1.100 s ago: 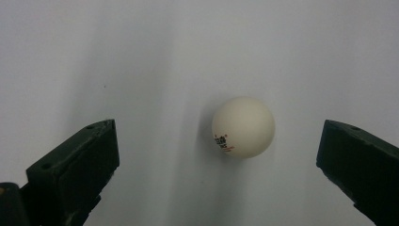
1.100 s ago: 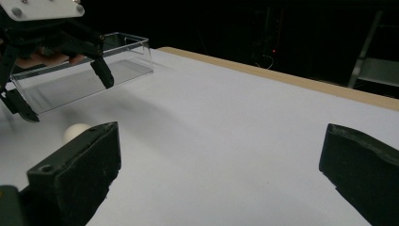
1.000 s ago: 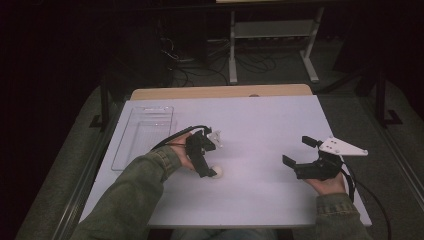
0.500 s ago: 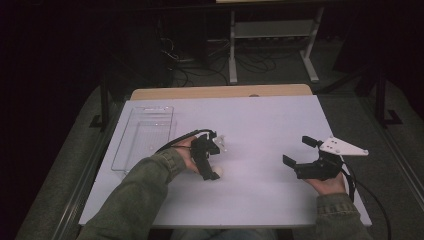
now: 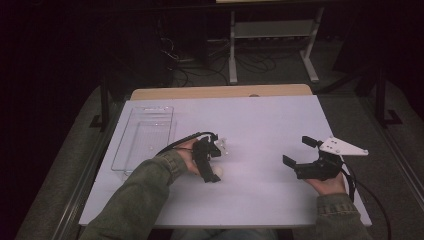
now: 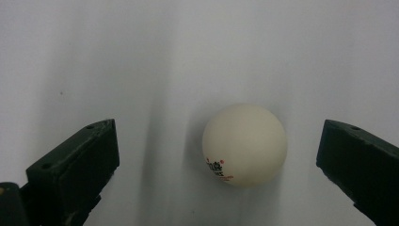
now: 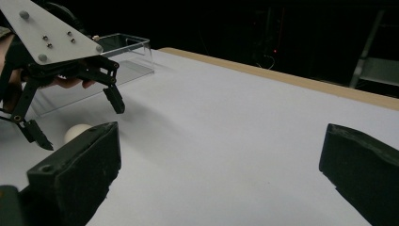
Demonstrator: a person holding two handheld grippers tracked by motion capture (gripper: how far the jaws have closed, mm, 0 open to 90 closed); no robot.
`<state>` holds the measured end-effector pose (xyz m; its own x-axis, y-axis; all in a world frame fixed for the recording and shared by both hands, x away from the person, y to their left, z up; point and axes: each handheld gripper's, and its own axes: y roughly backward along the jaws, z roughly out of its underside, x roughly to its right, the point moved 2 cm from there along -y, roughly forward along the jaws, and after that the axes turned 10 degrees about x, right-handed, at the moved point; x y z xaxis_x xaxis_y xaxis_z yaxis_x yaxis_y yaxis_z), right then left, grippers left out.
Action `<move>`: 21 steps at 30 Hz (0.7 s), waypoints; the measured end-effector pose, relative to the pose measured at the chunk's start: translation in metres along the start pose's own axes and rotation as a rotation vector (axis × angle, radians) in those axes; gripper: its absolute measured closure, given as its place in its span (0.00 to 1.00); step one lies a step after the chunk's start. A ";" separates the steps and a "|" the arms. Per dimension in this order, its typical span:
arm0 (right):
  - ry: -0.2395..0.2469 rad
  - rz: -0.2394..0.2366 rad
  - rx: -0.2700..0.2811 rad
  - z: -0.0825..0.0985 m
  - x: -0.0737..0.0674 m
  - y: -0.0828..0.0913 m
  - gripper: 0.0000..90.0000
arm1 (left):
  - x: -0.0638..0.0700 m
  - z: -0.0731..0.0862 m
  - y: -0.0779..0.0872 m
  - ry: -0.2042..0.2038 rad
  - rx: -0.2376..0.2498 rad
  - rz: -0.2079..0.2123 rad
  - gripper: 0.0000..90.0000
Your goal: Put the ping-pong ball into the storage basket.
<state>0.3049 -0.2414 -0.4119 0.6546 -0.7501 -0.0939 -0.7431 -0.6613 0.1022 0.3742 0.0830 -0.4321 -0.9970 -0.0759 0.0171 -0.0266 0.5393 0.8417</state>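
A cream table-tennis ball (image 6: 244,143) with a small red and black print lies on the white table (image 5: 265,120). My left gripper (image 6: 215,131) points down over it, open, with one jaw on each side and clear gaps to both. In the high view the ball (image 5: 218,173) peeks out beside the left gripper (image 5: 210,167), left of the table's middle. My right gripper (image 5: 299,151) rests low at the right, open and holding nothing. The right gripper view looks across its own open jaws (image 7: 221,132) at the left gripper (image 7: 77,122) and the ball (image 7: 77,132).
A clear plastic tray (image 5: 145,135) stands at the table's left side, also seen as the tray (image 7: 124,49) behind the left gripper. A wooden strip (image 5: 220,92) runs along the far edge. Metal stands and cables sit on the dark floor beyond.
My left gripper has shifted slightly nearer and lower over the ball. The right gripper has stayed in place.
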 end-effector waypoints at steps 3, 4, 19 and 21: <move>-0.002 0.000 0.000 0.000 0.000 0.000 0.00 | 0.000 0.002 0.000 -0.007 -0.006 -0.003 0.00; -0.001 0.000 0.000 0.000 0.000 0.000 0.00 | 0.000 0.002 0.000 -0.007 -0.004 -0.004 0.00; 0.000 -0.003 -0.002 0.000 0.000 0.000 0.00 | 0.004 -0.001 0.003 -0.005 0.018 0.015 0.05; 0.003 -0.005 -0.002 0.000 -0.001 0.000 0.00 | 0.004 -0.001 0.003 -0.002 0.020 0.020 0.06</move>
<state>0.3047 -0.2407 -0.4118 0.6583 -0.7471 -0.0918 -0.7399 -0.6647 0.1039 0.3702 0.0832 -0.4289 -0.9975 -0.0631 0.0332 -0.0076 0.5576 0.8301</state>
